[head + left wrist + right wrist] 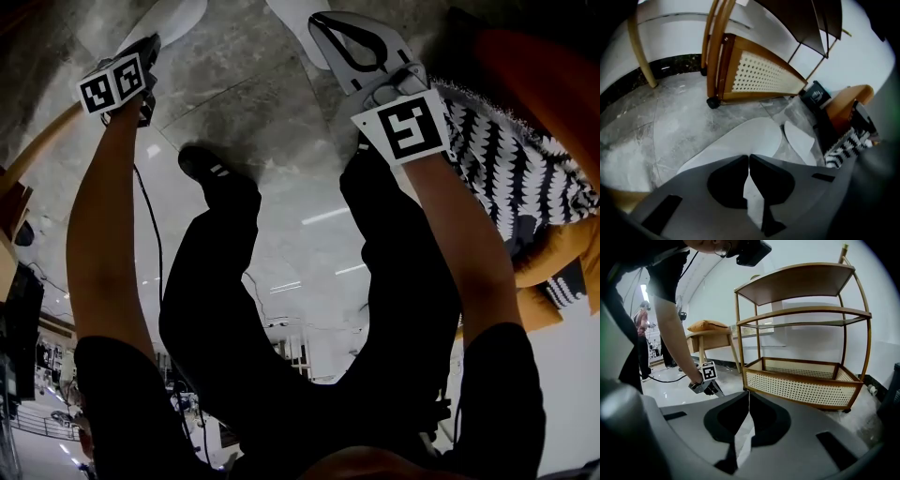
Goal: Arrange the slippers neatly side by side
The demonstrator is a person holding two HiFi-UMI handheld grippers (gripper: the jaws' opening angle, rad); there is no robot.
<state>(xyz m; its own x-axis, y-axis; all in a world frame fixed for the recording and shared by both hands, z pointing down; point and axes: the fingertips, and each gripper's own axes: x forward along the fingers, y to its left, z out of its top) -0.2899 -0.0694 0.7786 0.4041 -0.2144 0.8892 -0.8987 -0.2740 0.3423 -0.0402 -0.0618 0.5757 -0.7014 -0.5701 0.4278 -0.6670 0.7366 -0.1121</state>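
Note:
Two flat white slippers lie on the grey stone floor. In the left gripper view the larger-looking slipper point(740, 143) reaches right up to my left gripper point(749, 157), whose jaws are closed on its near edge, with white showing in the gap behind the tips. The second slipper point(800, 140) lies apart to its right. From the head view, the left gripper point(150, 45) touches one slipper point(178, 17). My right gripper point(321, 26) is shut beside the other slipper point(292, 11). In the right gripper view the right gripper point(749, 394) holds nothing that I can see.
A wooden shelf cart with a rattan basket point(759, 75) stands beyond the slippers. A black-and-white patterned cushion point(511, 159) and an orange one point(553, 75) lie at the right. My legs and a black shoe point(202, 164) are below the grippers, and a cable runs along the floor.

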